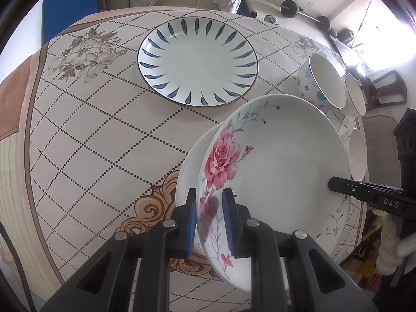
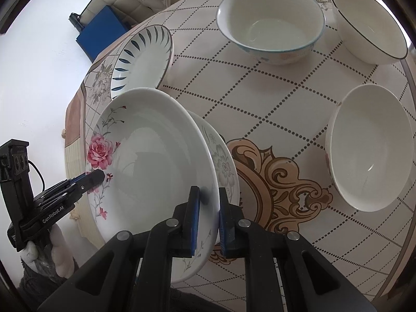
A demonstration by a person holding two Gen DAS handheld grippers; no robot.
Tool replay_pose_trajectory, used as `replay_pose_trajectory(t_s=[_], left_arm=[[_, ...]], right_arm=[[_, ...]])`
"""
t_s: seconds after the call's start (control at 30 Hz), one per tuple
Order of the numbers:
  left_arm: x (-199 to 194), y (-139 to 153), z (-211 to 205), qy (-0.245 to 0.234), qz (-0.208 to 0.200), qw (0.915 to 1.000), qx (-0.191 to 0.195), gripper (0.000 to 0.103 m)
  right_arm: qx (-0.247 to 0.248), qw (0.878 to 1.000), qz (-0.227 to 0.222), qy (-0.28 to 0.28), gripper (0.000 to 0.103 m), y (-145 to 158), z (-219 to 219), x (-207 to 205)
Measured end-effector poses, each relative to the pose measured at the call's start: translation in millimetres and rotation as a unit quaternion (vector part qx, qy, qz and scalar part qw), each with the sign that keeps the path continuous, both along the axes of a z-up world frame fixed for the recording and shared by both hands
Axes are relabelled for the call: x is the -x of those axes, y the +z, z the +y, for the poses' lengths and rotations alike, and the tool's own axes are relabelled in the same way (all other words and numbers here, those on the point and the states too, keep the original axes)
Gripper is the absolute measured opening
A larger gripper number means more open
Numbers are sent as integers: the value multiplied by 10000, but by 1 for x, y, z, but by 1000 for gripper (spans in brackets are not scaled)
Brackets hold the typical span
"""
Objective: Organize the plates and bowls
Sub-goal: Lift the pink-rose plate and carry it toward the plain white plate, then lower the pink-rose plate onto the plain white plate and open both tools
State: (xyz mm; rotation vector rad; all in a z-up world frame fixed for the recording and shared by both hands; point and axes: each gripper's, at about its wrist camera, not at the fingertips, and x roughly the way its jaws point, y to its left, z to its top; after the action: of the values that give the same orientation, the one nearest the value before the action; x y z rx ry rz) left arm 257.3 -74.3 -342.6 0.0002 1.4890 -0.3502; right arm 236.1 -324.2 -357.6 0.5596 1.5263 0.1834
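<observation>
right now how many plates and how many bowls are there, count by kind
plates: 3 (blue-leaf plate, pink rose plate held at both edges, grey-flower plate under it)
bowls: 3 (blue-rimmed bowl, black-rimmed bowl, plain white bowl)
total: 6
</observation>
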Motion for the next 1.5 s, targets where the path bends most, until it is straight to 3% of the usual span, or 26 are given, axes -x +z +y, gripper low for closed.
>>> replay_pose_trajectory(t_s=[0.77, 1.17, 1.23, 1.33, 1.4, 1.5], left_arm=[[13, -54, -2, -192, 377, 9948, -922, 17], [5, -56, -3, -23, 683, 9923, -1033, 19], [1, -60, 1, 40, 812, 9919, -971, 20], [2, -59, 6, 119, 872, 9918, -926, 22], [4, -55, 8, 137, 843, 9922, -911, 23], [7, -51, 11, 145, 775, 9929, -890, 29]], right_arm=[[84, 9994, 219, 268, 14, -47, 20, 1], [258, 9990, 308, 171, 17, -47, 26, -9], [158, 9989, 425, 81, 22, -49, 26, -10], [-190, 9984, 530, -107, 42, -51, 23, -13], [-424, 9973, 570, -184, 63, -50, 21, -14], [-557, 9962, 644, -164, 74, -46, 25, -15]])
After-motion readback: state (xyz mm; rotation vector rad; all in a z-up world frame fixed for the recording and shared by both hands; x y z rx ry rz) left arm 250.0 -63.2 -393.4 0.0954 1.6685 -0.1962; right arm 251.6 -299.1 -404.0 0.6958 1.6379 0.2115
